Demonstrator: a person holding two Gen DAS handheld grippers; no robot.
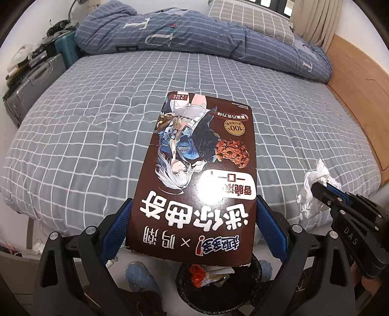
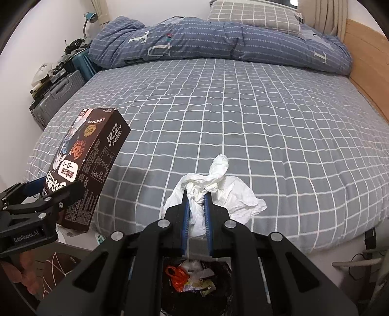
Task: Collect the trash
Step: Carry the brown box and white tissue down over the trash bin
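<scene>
At the bottom of the frame, the black trash bin (image 2: pixel 194 279) holds orange and white wrappers. The left hand-held gripper (image 1: pixel 192 218) clamps the brown cookie box (image 1: pixel 201 175) above it; the right hand-held gripper (image 2: pixel 195 194) pinches crumpled white tissue (image 2: pixel 214 189) over the bed's (image 2: pixel 267 121) edge.

Bedroom with a made bed

A grey checked bedsheet (image 2: pixel 243 116) fills the middle; a rolled blue duvet (image 2: pixel 218 46) and checked pillow (image 2: pixel 252 17) lie along the top; suitcases (image 2: pixel 58 94) stand at upper left.

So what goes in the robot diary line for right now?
left gripper: shut on cookie box | right gripper: shut on tissue | bin: below
</scene>
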